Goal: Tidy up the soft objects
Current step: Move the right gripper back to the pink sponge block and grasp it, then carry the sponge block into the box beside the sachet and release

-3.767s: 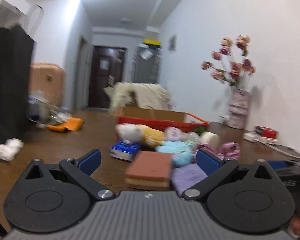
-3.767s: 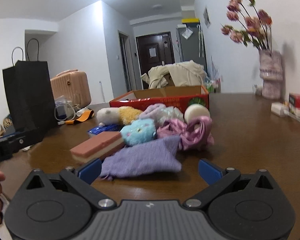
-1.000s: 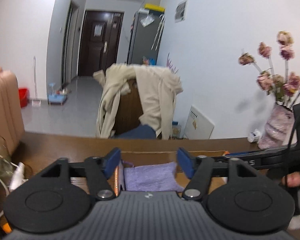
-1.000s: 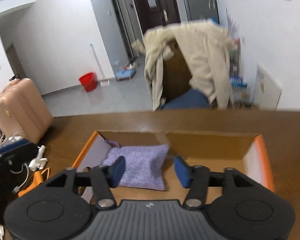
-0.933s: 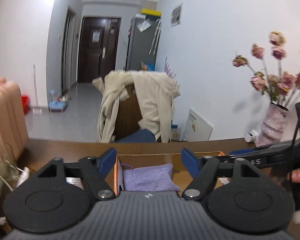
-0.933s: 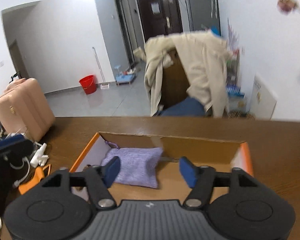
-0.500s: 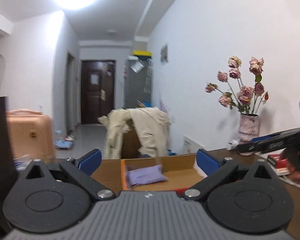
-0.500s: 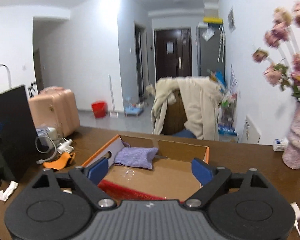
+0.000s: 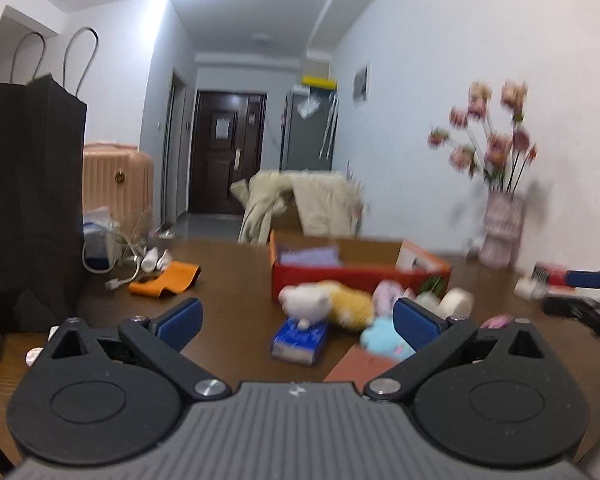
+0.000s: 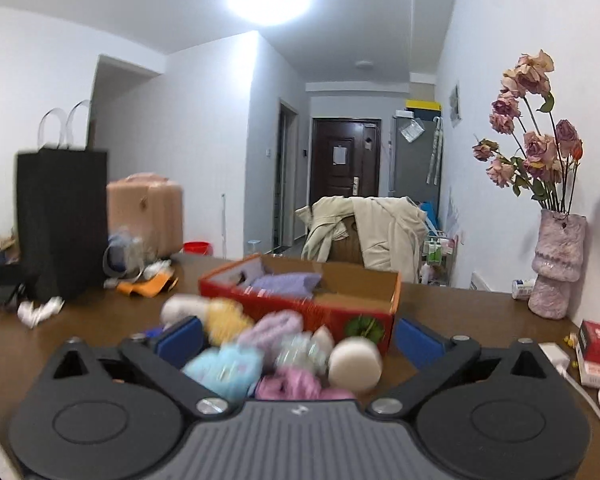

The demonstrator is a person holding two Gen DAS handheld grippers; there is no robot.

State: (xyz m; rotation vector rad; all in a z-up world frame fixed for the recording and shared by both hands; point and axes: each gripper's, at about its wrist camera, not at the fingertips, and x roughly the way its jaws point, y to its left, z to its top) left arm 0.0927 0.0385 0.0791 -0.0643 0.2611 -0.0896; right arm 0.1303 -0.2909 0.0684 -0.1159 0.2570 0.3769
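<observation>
Jaws of my left gripper (image 9: 296,320) stand wide and empty, my right gripper (image 10: 298,338) is opening over the soft toys (image 10: 236,364).

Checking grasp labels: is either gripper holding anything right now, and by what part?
Nothing held. Left gripper is open and empty; right gripper is still opening, pads touching nothing. The purple cloth lies in the red box.

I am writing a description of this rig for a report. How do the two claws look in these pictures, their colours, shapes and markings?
Both look alike. The left claw has a grey ribbed body with a small pale logo, two black rounded housings with circular discs and triangular cut-outs, black linkage arms on silver screws, and blue ribbed pads. The right claw matches it, with blue pads too. No cable, sleeve or hand shows.
</observation>
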